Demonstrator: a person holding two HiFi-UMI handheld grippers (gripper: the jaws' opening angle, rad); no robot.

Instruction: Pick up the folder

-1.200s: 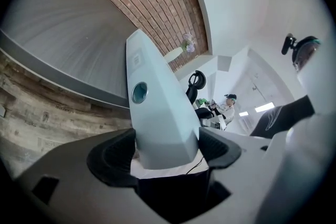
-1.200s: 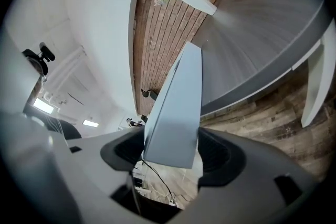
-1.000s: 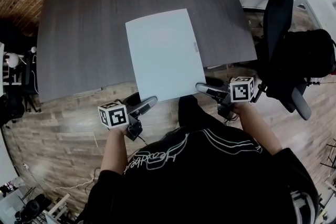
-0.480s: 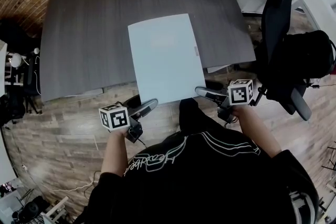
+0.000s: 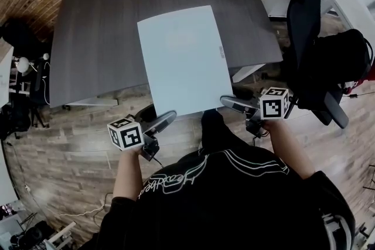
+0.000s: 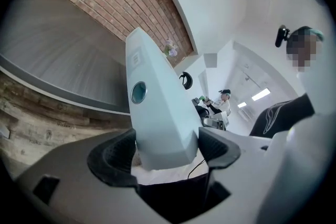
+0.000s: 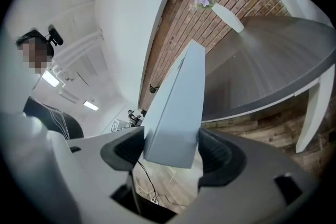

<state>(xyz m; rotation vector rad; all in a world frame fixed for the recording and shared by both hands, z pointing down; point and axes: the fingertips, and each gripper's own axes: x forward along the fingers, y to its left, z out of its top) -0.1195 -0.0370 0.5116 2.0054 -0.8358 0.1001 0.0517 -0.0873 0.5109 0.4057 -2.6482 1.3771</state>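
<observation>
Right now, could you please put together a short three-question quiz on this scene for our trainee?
1. True or false: the left hand-held gripper is shut on the folder.
2. In the head view, what stands to the right of the table? A) office chair B) ladder C) trolley
3. Fill in: the right hand-held gripper grips the folder at its near ____ corner.
Key: 1 true; 2 A; 3 right.
</observation>
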